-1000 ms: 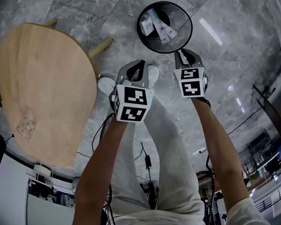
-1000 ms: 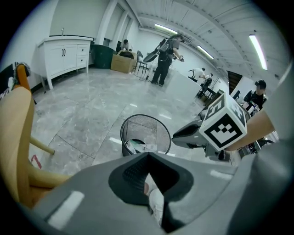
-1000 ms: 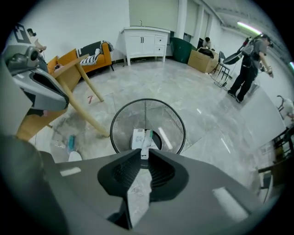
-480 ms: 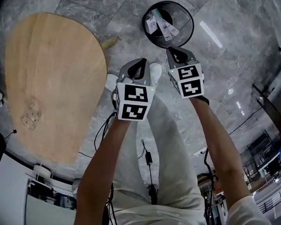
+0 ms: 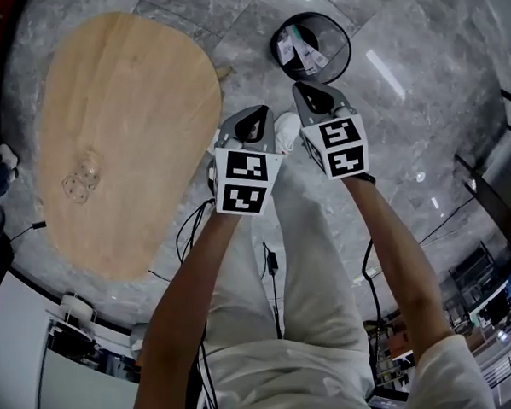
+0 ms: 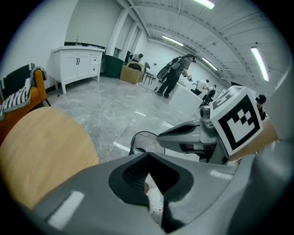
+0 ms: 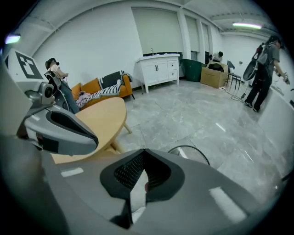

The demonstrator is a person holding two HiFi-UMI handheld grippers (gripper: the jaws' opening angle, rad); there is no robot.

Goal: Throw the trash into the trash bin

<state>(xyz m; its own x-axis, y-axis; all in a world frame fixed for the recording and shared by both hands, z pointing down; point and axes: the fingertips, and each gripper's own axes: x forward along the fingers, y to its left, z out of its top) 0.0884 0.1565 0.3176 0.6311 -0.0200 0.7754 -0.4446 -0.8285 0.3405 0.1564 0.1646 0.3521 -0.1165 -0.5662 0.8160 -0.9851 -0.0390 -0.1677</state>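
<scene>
The black wire trash bin (image 5: 311, 49) stands on the grey stone floor and holds several white trash packets (image 5: 301, 52). Both grippers hang in the air on my side of it, side by side. My right gripper (image 5: 311, 95) is shut and empty, its tip short of the bin's near rim. My left gripper (image 5: 250, 125) is shut too, with nothing between its jaws, left of the right one. In the left gripper view the closed tip (image 6: 148, 155) points past the bin's rim (image 6: 138, 137). The right gripper view shows its closed tip (image 7: 143, 151) and the bin's rim (image 7: 193, 150).
A round wooden table (image 5: 124, 138) stands left of the bin, with one leg near it. White shoes (image 5: 287, 125) and cables (image 5: 272, 267) are on the floor below the grippers. A white cabinet (image 6: 76, 64), an orange sofa (image 7: 92, 89) and people stand far off.
Both grippers have risen and drawn back from the bin; the right tip has left the bin's near rim. The bin looks smaller and farther, and more of the table shows.
</scene>
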